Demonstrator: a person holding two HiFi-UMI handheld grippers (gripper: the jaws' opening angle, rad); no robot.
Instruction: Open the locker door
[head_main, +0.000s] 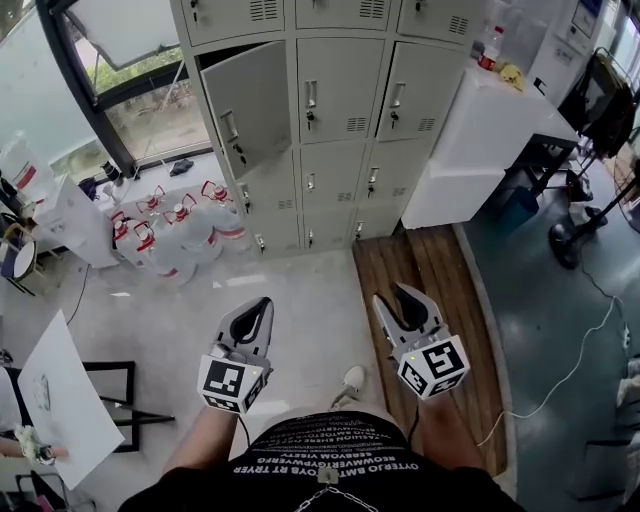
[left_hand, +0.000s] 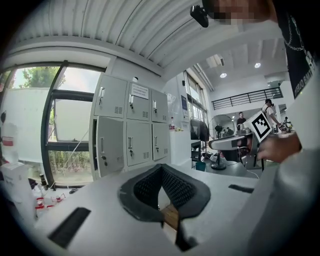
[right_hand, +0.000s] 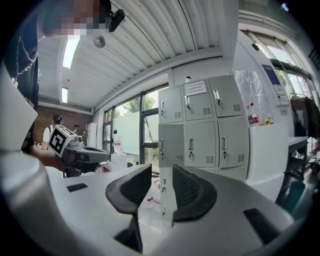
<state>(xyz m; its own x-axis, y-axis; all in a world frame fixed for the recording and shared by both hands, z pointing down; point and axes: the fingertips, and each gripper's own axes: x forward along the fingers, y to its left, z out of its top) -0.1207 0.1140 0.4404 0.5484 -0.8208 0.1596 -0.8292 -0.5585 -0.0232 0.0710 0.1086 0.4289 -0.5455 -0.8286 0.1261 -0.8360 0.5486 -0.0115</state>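
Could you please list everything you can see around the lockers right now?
lockers: one bank, grey, against the far wall
locker door: one, grey, swung open, left column, second row from the top
water jugs: several, clear with red caps, on the floor left of the lockers
cabinet: one, white, right of the lockers
bottle: one, clear with red, on top of the cabinet
wooden floor strip: one, brown, in front of the lockers' right side
board: one, white, lower left
left gripper: one, grey, jaws shut, empty
right gripper: one, grey, jaws apart, empty
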